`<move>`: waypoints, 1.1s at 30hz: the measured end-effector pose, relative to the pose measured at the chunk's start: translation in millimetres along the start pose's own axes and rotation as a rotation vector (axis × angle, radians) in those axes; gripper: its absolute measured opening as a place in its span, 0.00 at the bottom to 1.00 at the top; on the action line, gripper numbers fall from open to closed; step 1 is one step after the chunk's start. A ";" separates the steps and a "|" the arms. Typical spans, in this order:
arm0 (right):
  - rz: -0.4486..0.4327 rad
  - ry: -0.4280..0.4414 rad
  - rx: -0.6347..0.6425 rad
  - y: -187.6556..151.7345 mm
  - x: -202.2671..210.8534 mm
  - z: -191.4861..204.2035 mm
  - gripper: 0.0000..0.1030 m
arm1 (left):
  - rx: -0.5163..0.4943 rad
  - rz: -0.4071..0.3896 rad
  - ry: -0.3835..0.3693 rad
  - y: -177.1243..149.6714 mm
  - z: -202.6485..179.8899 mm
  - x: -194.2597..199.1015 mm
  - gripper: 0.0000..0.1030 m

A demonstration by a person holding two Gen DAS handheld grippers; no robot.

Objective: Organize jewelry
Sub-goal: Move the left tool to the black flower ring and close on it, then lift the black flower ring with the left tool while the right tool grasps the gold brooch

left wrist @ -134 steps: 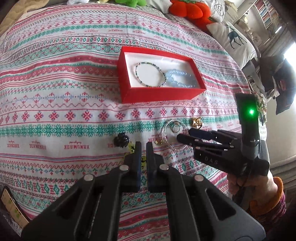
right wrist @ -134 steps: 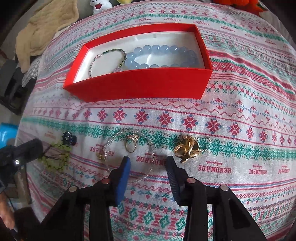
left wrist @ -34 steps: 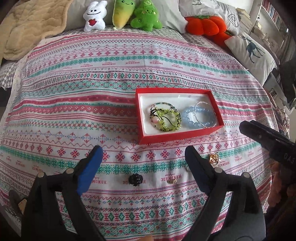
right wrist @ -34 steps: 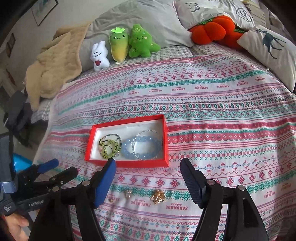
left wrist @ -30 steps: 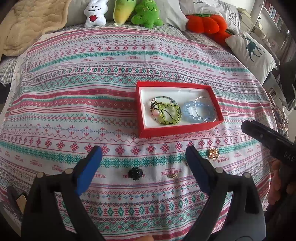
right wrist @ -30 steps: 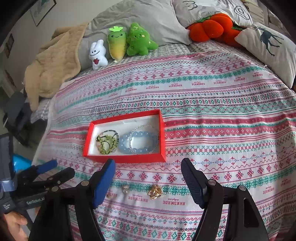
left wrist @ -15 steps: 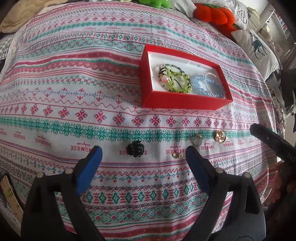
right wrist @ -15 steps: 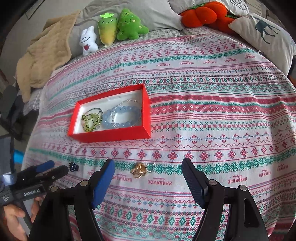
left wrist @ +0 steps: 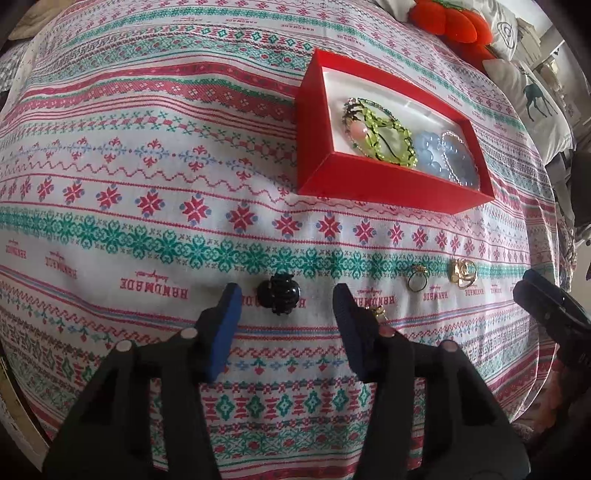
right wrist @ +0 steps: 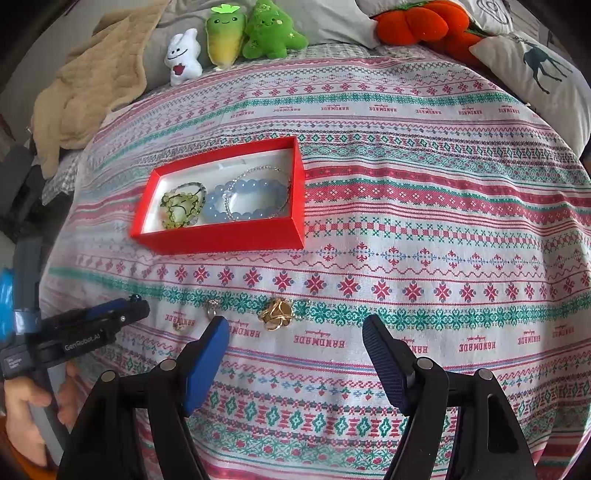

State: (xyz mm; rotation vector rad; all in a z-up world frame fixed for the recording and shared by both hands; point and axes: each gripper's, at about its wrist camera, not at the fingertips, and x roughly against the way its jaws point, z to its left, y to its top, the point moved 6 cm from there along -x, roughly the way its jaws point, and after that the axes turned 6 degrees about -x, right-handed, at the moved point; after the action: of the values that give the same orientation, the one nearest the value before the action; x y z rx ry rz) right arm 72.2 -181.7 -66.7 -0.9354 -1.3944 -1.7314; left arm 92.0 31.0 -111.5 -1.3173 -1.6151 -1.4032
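Note:
A red box (left wrist: pixel 391 184) (right wrist: pixel 221 236) on the patterned bedspread holds a green bead bracelet (left wrist: pixel 384 133) (right wrist: pixel 181 206), a blue bead bracelet (left wrist: pixel 443 158) (right wrist: pixel 251 199) and a thin silver one. A black beaded piece (left wrist: pixel 277 292) lies on the cloth. My left gripper (left wrist: pixel 286 295) is open, low over the cloth, with that piece between its fingertips. A thin ring (left wrist: pixel 417 280) (right wrist: pixel 211 307), a gold knot ring (left wrist: pixel 461 273) (right wrist: pixel 276 314) and a small gold piece (left wrist: pixel 378 311) (right wrist: pixel 181 325) lie to its right. My right gripper (right wrist: pixel 295 332) is open and empty, near the gold knot ring.
Plush toys (right wrist: pixel 236 37), an orange pumpkin cushion (right wrist: pixel 417 22), a deer pillow (right wrist: pixel 539 66) and a beige blanket (right wrist: pixel 85 88) line the far end of the bed. The bed edge drops off at the left and front.
My left gripper has dropped low and forward over the cloth until the black piece sits between its fingertips. My right gripper has moved closer to the gold knot ring. Both stayed open.

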 end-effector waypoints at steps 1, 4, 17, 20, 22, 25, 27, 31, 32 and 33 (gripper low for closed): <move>0.000 0.000 -0.004 0.6 -0.4 -1.0 0.74 | 0.015 0.003 -0.008 0.8 1.7 -1.2 0.43; 0.000 -0.004 -0.012 2.3 -1.5 -3.6 0.74 | 0.034 0.006 -0.016 2.1 6.6 -2.0 0.36; 0.040 -0.002 -0.043 3.4 -19.9 -10.4 0.74 | -0.019 -0.041 0.023 7.8 -4.9 13.1 0.14; 0.055 0.010 -0.060 3.6 -26.7 -9.1 0.74 | -0.039 -0.052 0.022 7.9 -8.8 18.0 0.14; 0.064 0.013 -0.059 3.6 -30.4 -6.6 0.71 | -0.047 -0.053 0.018 5.9 -7.9 20.2 0.14; 0.080 0.026 -0.045 2.2 -36.2 1.6 0.55 | -0.054 -0.053 0.014 4.6 -7.7 21.4 0.14; 0.101 0.036 -0.033 0.9 -42.7 7.9 0.48 | -0.059 -0.052 0.013 2.1 -5.6 23.0 0.14; 0.128 0.027 -0.024 -1.4 -55.4 13.9 0.38 | -0.068 -0.046 0.013 -0.5 -8.3 22.7 0.14; 0.129 0.023 -0.022 -1.0 -57.4 14.6 0.36 | -0.071 -0.045 0.013 0.3 -9.7 22.0 0.14; 0.130 0.019 -0.021 -0.5 -58.8 15.3 0.34 | -0.071 -0.045 0.014 0.4 -10.8 21.7 0.14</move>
State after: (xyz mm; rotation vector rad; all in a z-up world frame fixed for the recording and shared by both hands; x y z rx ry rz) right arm 101.7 -161.5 -115.8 -0.9957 -1.2768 -1.6565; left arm 84.1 26.7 -89.0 -1.3163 -1.6077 -1.5062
